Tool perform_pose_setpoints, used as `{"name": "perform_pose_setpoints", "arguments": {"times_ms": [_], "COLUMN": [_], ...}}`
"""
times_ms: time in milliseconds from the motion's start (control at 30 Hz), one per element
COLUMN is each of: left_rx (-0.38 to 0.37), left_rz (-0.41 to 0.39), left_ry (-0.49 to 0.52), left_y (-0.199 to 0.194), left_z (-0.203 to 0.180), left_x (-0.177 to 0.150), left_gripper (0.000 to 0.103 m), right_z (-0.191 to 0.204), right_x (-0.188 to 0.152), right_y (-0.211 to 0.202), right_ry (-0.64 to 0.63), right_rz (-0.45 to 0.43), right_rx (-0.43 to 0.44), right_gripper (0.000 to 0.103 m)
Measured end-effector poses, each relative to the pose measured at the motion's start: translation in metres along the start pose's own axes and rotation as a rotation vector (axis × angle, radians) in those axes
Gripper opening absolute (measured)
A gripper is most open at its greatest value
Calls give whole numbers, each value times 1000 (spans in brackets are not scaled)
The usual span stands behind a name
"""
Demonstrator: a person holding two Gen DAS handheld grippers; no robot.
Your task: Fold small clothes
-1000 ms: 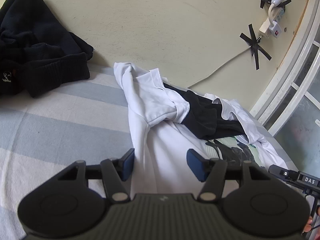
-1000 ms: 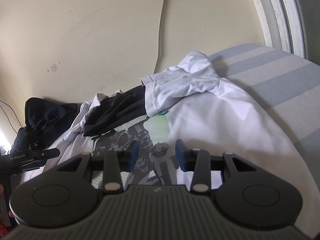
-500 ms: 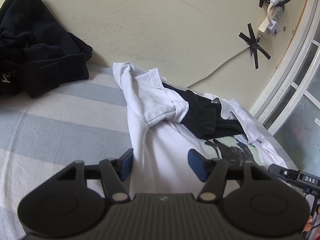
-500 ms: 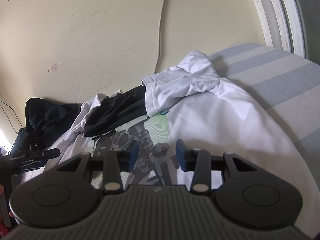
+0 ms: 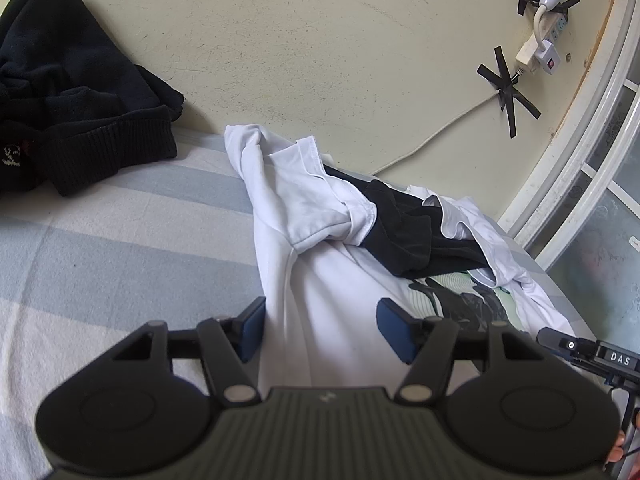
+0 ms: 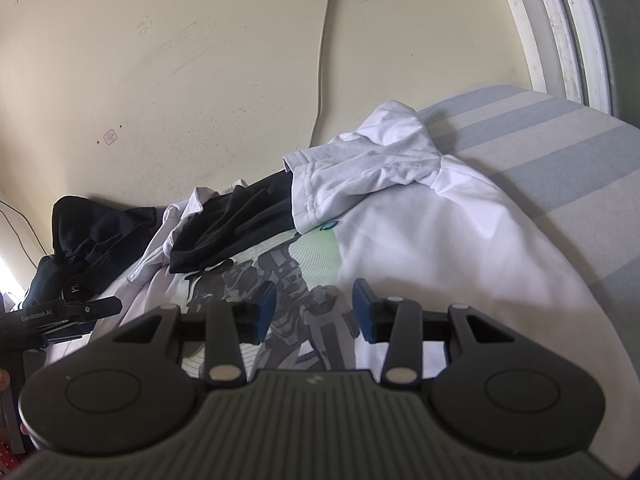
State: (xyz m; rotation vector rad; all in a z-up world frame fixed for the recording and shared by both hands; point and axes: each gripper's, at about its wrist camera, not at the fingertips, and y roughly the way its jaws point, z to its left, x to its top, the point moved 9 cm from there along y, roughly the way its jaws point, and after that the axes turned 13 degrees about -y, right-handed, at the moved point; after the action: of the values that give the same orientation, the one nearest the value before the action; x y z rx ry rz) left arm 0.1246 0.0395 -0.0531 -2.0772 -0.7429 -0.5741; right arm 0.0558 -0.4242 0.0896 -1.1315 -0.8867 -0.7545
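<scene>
White printed T-shirt (image 5: 332, 320) lies crumpled on the striped bedspread (image 5: 100, 260), a black garment (image 5: 404, 232) at its twelve o'clock. Left gripper (image 5: 322, 332) and right gripper (image 6: 314, 308) hover above it, jaws apart, gripping nothing.

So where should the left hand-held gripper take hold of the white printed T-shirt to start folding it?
Probably the long side edge of the white T-shirt, right in front of the left hand-held gripper. That edge lies flat on the striped bedding, so come in low from the bedding side. Avoid the bunched sleeve, which overlaps the black garment.
</scene>
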Motion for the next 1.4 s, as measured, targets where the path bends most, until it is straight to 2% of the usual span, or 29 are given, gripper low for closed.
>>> {"name": "perform_pose_setpoints", "arguments": {"times_ms": [1400], "left_rx": [2], "left_rz": [-2], "left_ry": [0], "left_y": [0], "left_z": [0], "left_x": [-1], "left_gripper": [63], "right_z": [-1], "right_x": [0], "right_y": [-1], "right_ry": [2], "right_rz": [1], "right_rx": [2], "right_gripper": [46]}}
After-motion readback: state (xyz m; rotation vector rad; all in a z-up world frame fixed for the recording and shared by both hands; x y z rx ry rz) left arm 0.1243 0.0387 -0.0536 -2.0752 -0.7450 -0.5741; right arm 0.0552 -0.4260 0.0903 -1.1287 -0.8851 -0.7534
